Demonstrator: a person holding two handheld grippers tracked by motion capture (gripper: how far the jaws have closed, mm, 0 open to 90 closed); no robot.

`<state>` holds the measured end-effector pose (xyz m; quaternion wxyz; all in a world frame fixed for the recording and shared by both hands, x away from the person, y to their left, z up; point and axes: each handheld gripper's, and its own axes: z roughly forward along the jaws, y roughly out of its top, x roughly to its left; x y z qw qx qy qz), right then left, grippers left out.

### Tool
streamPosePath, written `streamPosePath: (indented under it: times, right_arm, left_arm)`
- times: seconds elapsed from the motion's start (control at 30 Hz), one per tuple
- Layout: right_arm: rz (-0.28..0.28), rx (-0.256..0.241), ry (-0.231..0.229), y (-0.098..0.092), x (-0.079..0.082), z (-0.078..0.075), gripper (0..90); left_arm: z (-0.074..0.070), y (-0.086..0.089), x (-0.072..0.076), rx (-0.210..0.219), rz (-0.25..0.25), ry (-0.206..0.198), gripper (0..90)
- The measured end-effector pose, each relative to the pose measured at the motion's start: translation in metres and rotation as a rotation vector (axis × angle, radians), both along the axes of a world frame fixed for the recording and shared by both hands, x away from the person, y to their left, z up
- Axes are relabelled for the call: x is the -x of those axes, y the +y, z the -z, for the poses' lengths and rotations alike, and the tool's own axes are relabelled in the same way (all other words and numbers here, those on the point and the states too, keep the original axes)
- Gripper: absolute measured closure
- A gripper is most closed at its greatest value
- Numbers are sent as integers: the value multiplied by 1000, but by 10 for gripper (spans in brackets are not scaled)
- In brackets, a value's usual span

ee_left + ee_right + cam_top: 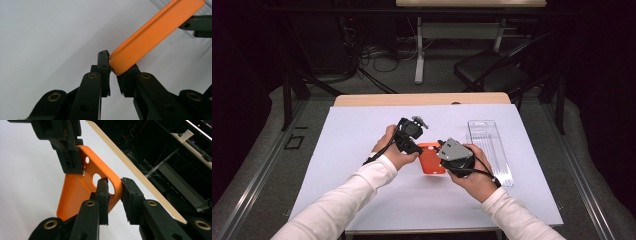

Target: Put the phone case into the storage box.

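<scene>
Two grippers meet over the smooth white table sheet (362, 175), lifting a flat orange plastic case (431, 160) between them. Left gripper (113, 72) pinches its rounded corner; right gripper (115, 192) seems clamped on the edge by its cut-out. Nearby lies a ribbed clear plastic tray (492, 150).

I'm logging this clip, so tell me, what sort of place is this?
Probably a lab or recording workspace, not a home. A white-covered table stands amid dark curtains, cables trail over the floor behind, and a second desk and a black chair stand beyond. Both grippers hold an orange phone case.
</scene>
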<state>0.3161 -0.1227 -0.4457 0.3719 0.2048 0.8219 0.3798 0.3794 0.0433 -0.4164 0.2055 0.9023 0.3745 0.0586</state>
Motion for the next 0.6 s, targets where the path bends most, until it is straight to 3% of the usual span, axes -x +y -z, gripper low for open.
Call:
streamPosePath:
  times: [0.6]
  right_arm:
    - [8, 44, -14, 2, 1, -2, 797]
  left_arm:
    - [1, -2, 1, 3, 3, 6, 805]
